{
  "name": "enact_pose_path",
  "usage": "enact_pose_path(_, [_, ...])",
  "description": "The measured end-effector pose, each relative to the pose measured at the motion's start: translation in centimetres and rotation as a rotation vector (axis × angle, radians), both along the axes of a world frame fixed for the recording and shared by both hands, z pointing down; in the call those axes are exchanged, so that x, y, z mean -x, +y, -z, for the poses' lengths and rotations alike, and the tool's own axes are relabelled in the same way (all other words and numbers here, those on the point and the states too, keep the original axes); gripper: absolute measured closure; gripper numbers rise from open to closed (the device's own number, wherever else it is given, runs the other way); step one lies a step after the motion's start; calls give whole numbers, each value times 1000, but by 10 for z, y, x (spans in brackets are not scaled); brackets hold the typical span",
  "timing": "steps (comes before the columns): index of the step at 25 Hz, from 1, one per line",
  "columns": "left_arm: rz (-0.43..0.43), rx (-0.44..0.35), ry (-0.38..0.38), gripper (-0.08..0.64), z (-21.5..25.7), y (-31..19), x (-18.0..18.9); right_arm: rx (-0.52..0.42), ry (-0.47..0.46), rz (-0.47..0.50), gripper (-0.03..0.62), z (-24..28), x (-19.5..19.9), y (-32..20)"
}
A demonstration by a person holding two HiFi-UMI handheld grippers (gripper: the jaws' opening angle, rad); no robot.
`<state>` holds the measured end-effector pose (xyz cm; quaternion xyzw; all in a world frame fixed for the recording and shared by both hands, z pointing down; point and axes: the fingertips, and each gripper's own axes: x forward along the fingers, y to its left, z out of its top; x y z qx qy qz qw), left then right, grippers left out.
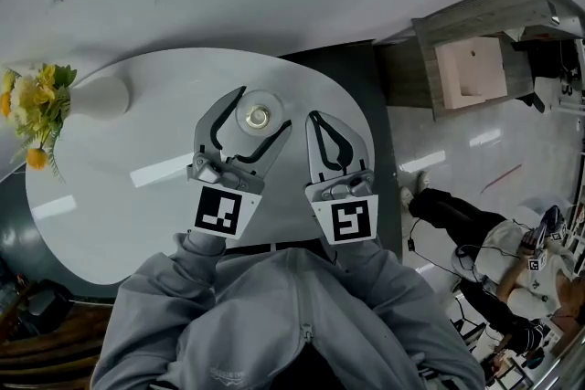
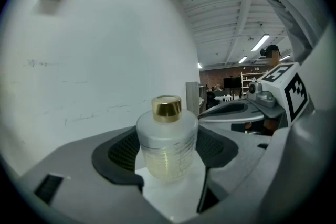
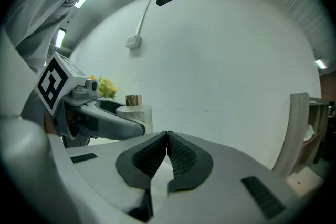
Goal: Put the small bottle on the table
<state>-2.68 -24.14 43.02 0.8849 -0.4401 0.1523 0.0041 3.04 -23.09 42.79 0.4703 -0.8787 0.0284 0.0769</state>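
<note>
Left gripper (image 1: 262,110): jaws wide, pads clamped on the small bottle (image 2: 167,139).
Right gripper (image 3: 167,136): jaws pressed together, empty.
Bottle: over the white table (image 1: 110,187); base hidden, table contact unclear.

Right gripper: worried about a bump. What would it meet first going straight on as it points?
Nothing close: the shut right gripper looks clear ahead, likely up to the white wall. The gold-capped frosted bottle, held in the left gripper, stands to its left.
</note>
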Motion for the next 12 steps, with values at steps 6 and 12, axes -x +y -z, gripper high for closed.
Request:
enact_pose_path(6, [1, 30, -11, 230, -28, -21, -4, 32, 5, 3, 565, -26, -5, -22])
enact_pose_path(12, [14, 76, -8, 230, -59, -39, -6, 62, 11, 13, 565, -51, -5, -40])
